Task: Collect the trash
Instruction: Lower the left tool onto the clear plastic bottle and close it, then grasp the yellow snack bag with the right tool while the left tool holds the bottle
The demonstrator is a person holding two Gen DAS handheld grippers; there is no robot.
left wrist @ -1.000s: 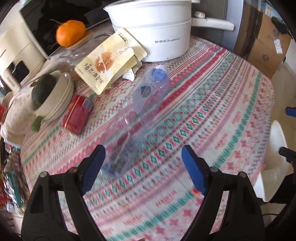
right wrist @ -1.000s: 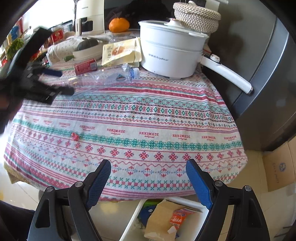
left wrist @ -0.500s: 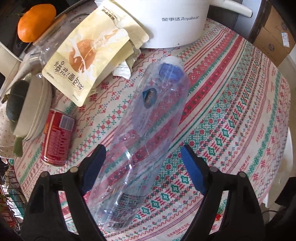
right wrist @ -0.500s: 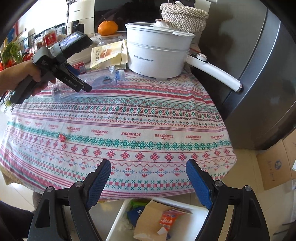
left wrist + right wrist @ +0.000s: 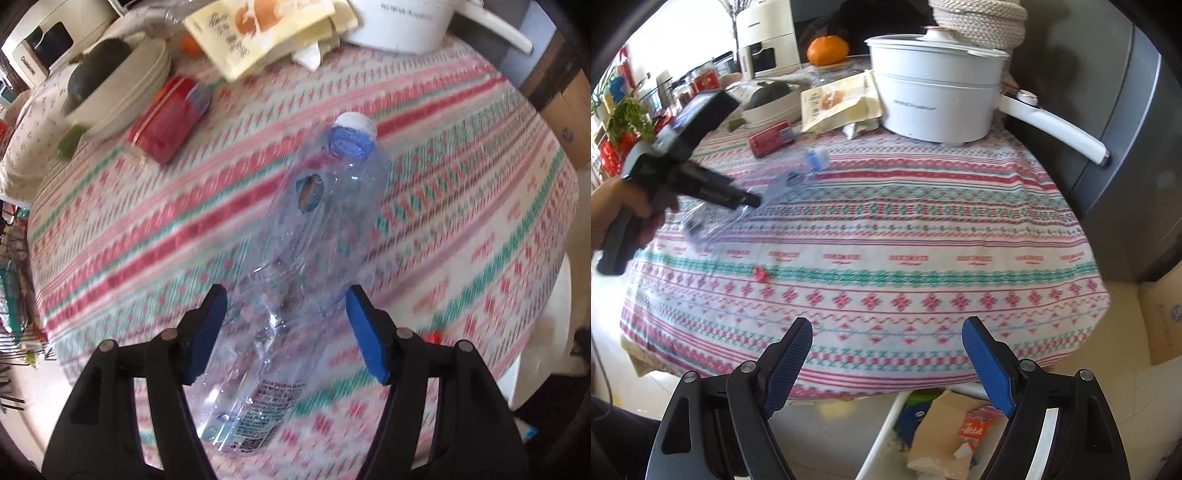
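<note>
Empty clear plastic bottle (image 5: 295, 280) lies on patterned tablecloth (image 5: 461, 206), white cap (image 5: 356, 123) pointing toward white pot (image 5: 934, 99). Left gripper (image 5: 286, 332) straddles bottle's lower half, jaws closing, pads near its sides, contact unclear. Red can (image 5: 168, 118) near bowl (image 5: 122, 88). Right gripper (image 5: 886, 363) wide, empty, above bin (image 5: 945, 432) at table edge.

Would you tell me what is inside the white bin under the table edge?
The white bin holds brown cardboard, an orange-and-white carton and something blue and green. Its deeper contents and right part are hidden by the right gripper.
</note>
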